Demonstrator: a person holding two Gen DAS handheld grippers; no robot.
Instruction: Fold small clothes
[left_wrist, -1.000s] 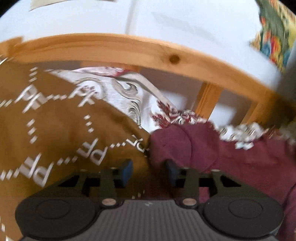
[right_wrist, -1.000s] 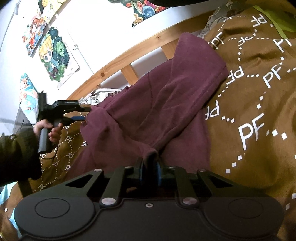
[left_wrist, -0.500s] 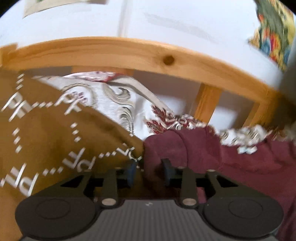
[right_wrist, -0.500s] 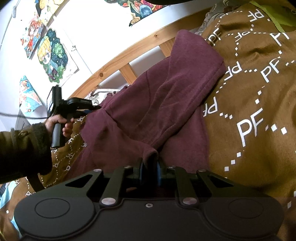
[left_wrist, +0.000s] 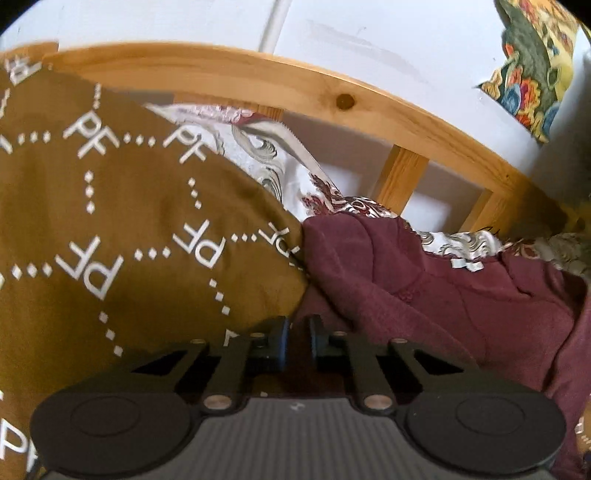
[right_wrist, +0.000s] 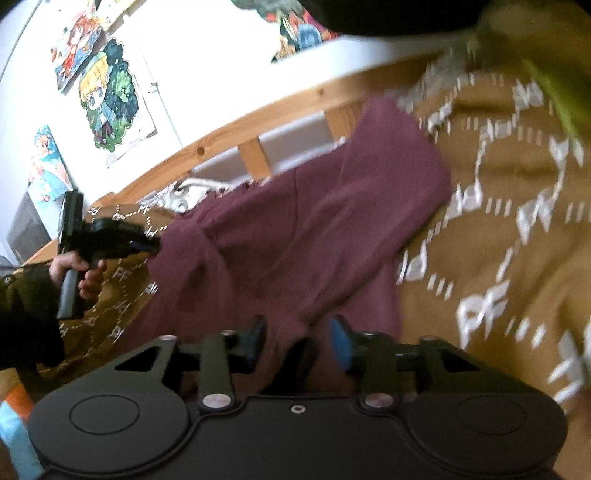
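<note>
Brown blanket (right_wrist: 517, 236) bears maroon garment (right_wrist: 295, 236), right gripper (right_wrist: 297, 338) parted

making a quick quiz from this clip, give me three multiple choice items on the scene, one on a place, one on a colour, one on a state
1. Where does the maroon garment lie?
A. on the brown PF-print blanket
B. on the wooden bed rail
C. on the floor

2. What colour are the right gripper pads?
A. red
B. blue
C. white

3. How do the right gripper's jaws stand?
A. clamped on the blanket
B. apart
C. out of view

Key: 1 A, blanket shows around the garment; 2 B, a blue pad faces the camera; 3 B, they have just been opening, with maroon cloth loose between them.
</note>
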